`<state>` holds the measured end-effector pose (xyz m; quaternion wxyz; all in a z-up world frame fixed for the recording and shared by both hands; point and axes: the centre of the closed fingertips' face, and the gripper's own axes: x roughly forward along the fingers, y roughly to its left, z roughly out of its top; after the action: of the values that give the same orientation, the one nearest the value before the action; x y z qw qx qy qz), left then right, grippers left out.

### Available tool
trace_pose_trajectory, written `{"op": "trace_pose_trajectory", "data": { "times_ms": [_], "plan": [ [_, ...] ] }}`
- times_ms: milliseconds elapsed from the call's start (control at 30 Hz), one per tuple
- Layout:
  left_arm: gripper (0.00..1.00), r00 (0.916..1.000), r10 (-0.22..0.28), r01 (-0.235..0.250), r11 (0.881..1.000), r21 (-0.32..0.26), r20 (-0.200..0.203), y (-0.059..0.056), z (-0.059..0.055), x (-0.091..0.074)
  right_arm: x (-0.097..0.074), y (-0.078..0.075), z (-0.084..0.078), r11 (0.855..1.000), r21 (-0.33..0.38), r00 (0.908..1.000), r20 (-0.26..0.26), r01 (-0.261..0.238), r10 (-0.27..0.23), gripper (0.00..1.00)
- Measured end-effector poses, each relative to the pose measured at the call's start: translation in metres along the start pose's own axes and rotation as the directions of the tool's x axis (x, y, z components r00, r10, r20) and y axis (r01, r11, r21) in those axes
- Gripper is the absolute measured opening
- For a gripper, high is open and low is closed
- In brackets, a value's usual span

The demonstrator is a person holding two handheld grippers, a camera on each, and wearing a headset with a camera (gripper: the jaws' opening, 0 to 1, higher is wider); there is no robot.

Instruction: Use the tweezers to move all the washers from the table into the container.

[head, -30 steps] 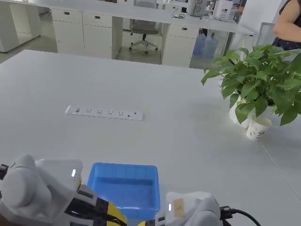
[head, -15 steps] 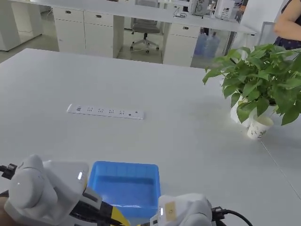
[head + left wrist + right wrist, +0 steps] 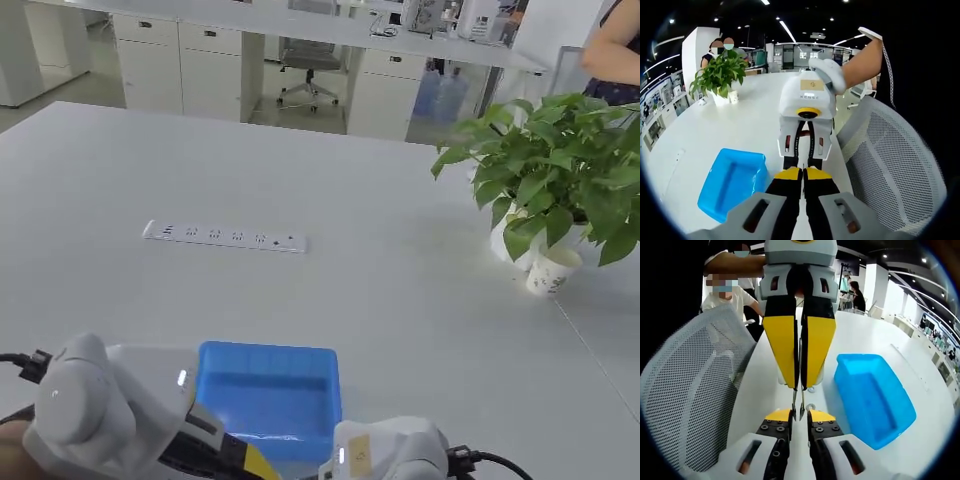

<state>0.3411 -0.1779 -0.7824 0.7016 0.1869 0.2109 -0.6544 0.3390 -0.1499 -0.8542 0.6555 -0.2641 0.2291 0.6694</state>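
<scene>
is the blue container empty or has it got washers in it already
Empty, as far as can be seen: the blue plastic container shows a bare floor in both gripper views.

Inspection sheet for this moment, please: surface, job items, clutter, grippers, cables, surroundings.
Surface: white table.
Job's things: blue container at the near edge; tweezers; washers not made out.
Clutter: power strip, potted plant, paper cup.
Grippers: left gripper shut on the tweezers; right gripper close around their tips, grip unclear.
Cables: black lead behind one gripper.
Surroundings: mesh chair, office cabinets.
</scene>
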Motion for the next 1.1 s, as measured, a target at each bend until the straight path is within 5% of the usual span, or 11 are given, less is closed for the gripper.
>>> {"op": "trace_pose_trajectory", "data": {
  "times_ms": [1100],
  "plan": [
    [0.04,0.9985,-0.054,0.053,0.997,0.049,0.014,0.018,0.020,0.003,-0.017,-0.020,0.006,0.997,0.039,0.9969,0.039,0.067,-0.069,0.11]
  ]
}}
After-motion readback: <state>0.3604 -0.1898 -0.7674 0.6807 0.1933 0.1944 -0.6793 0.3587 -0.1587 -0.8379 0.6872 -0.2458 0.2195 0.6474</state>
